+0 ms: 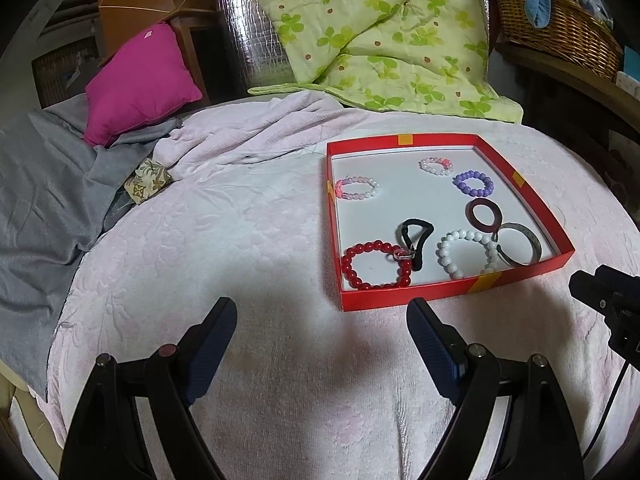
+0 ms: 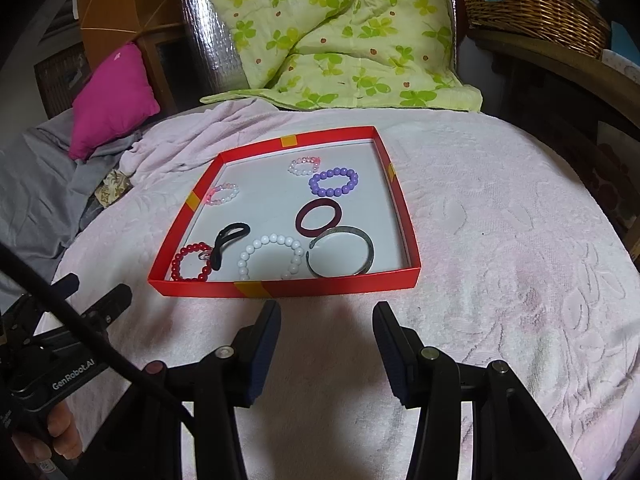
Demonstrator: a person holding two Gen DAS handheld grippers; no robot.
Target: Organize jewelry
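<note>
Bracelets lay loose inside the red tray [image 2: 320, 286] on the pink bedspread [image 2: 500, 240]. Left tongs [image 1: 320, 320] stood wide apart, right tongs [image 2: 326, 320] half apart, both empty, just short of the tray.

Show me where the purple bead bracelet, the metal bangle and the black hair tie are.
purple bead bracelet [image 2: 334, 181]: right wrist view, on its near beads.
metal bangle [image 2: 368, 252]: right wrist view, on its right side band.
black hair tie [image 1: 418, 240]: left wrist view, on its right strand.
</note>
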